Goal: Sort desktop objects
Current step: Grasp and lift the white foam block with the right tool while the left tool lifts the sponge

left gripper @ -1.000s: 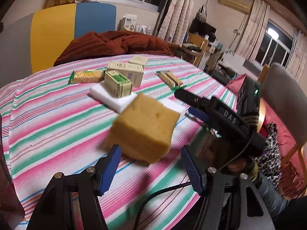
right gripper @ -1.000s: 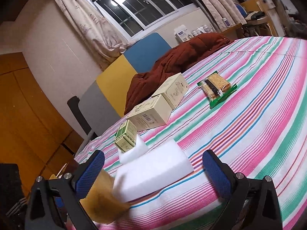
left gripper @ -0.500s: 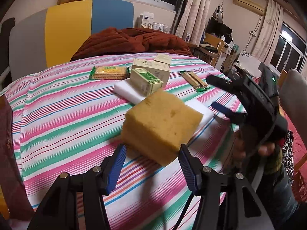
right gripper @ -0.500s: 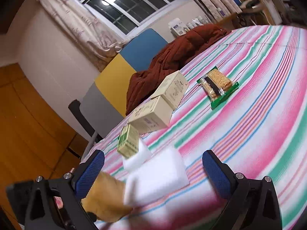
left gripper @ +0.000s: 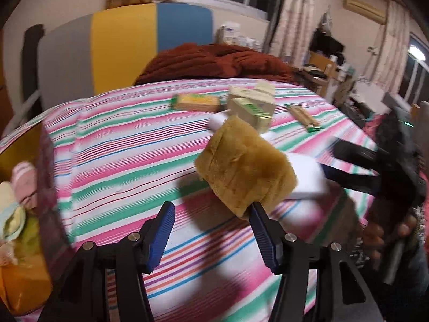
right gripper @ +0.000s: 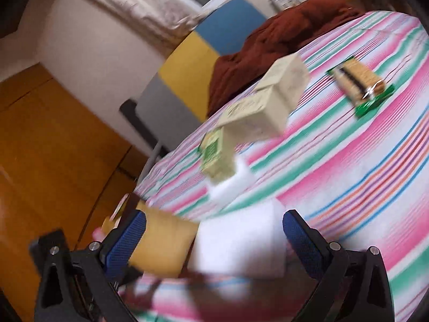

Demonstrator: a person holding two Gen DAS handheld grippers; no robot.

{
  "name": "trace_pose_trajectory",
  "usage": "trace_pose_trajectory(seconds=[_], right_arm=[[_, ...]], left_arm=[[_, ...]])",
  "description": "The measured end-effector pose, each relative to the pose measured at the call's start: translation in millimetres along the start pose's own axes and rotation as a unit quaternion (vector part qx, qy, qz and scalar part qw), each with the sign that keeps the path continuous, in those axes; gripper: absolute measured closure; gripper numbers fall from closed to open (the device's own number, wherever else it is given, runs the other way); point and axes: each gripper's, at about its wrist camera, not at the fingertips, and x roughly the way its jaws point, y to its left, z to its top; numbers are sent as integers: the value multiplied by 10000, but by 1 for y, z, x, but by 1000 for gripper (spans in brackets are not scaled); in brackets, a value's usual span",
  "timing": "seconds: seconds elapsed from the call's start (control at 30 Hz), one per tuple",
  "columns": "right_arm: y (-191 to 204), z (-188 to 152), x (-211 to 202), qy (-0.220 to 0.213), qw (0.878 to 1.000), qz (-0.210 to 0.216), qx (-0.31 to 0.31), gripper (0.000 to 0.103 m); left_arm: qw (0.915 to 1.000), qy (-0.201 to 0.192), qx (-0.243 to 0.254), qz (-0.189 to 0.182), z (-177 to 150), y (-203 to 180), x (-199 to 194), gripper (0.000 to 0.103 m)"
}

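Note:
In the left wrist view a yellow sponge [left gripper: 246,169] hangs above the striped tablecloth [left gripper: 120,147] and casts a shadow on it. Its lower corner rests against the right finger of my left gripper [left gripper: 211,206]. The jaws are opening, and the left pad stands clear of the sponge. My right gripper [right gripper: 215,214] is open wide, with a white foam block [right gripper: 238,241] lying between its fingers, untouched. The sponge [right gripper: 161,244] shows just behind its left finger. A green box [right gripper: 214,155] sits on a smaller white foam piece [right gripper: 230,185].
Two cream boxes [left gripper: 257,94], a cracker packet [left gripper: 195,102] and a second packet [left gripper: 305,119] lie further back. A red-brown blanket [left gripper: 214,61] covers the far edge. An orange container with cloths [left gripper: 16,214] sits at the left table edge. A hand [left gripper: 388,236] holds the right gripper [left gripper: 328,157].
The sponge was squeezed between the left jaws and lifted; now it has slid toward the right finger. The left view swung left, revealing the orange container. The right gripper closed in around the white foam block.

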Motion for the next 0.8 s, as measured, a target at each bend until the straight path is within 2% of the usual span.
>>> trace_pose_trajectory(seconds=[0.13, 0.17, 0.3, 0.37, 0.5, 0.6, 0.8], right_arm=[[18, -26, -8, 459, 9977, 372, -346, 0], [21, -31, -9, 546, 9968, 390, -439, 0], [37, -47, -13, 966, 9901, 183, -1003, 0], [46, -51, -18, 1074, 9852, 37, -1333, 0], [62, -55, -32, 878, 9757, -320, -1981, 0], [61, -50, -30, 676, 9735, -570, -2109, 0], [59, -43, -13, 575, 9594, -1069, -2547, 0]], left_arm=[[9995, 52, -299, 128, -6, 20, -4, 44], [9993, 52, -324, 155, -7, 23, -5, 46], [9993, -17, -372, 94, -14, 23, -11, 46], [9993, -85, -366, -52, -17, 22, -14, 46], [9982, -146, -380, -438, -19, 17, -17, 45], [9967, -170, -418, -670, -19, 14, -18, 43], [9979, -380, -256, -451, -14, 6, -19, 40]])
